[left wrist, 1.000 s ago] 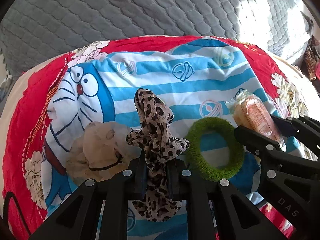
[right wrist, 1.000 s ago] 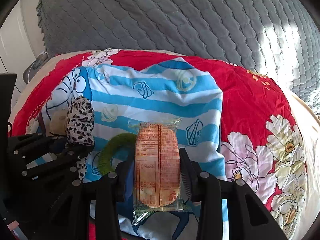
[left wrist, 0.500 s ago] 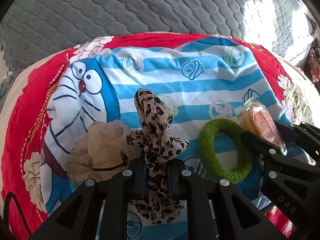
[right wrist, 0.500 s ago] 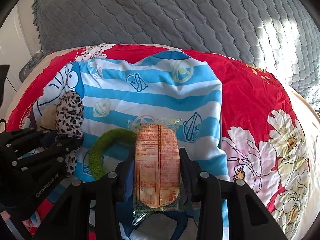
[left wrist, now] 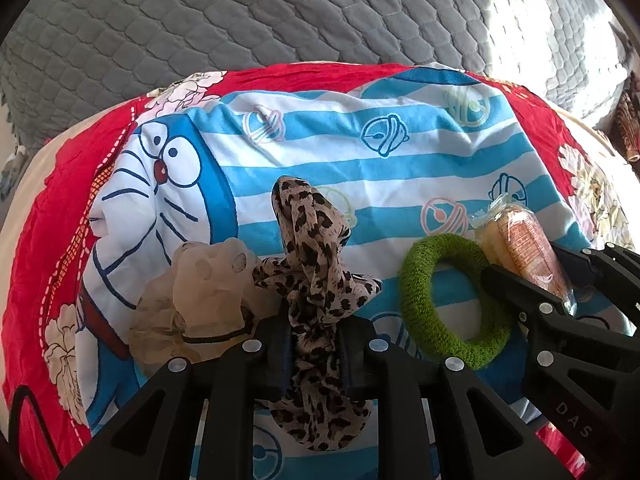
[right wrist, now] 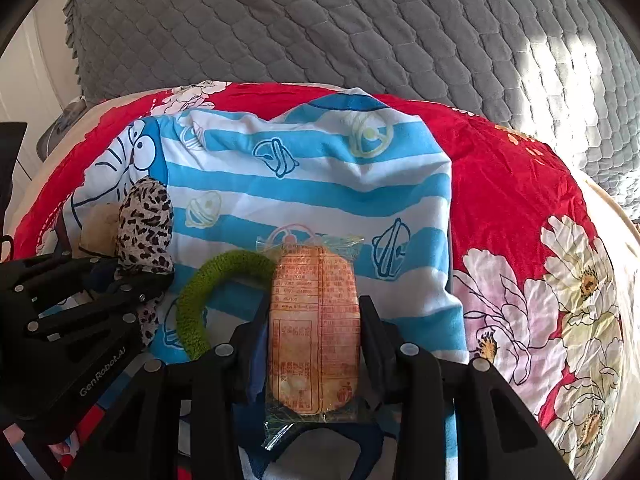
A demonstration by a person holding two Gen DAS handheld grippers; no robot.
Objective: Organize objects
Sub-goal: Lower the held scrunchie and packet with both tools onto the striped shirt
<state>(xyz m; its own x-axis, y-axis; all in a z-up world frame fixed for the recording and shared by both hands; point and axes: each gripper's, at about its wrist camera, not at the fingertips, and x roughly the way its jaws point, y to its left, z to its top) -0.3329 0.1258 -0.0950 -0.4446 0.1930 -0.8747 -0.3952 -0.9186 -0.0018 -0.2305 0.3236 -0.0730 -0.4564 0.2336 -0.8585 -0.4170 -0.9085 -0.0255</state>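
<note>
Left wrist view: the left gripper [left wrist: 314,344] is loosening its jaws around the leopard-print scrunchie [left wrist: 310,264], pads touching it, beside the green scrunchie [left wrist: 448,300] on the striped cartoon cloth [left wrist: 360,168]. The right gripper [right wrist: 314,332] is clamping the wrapped snack packet [right wrist: 314,328].

A blue-striped cartoon cloth [left wrist: 360,168] lies on a red floral sheet [right wrist: 512,184], grey quilt [left wrist: 280,12] behind.

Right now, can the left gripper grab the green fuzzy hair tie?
Probably not yet. The left gripper has the leopard-print scrunchie between its opening jaws. The green hair tie lies uncovered right beside it.
</note>
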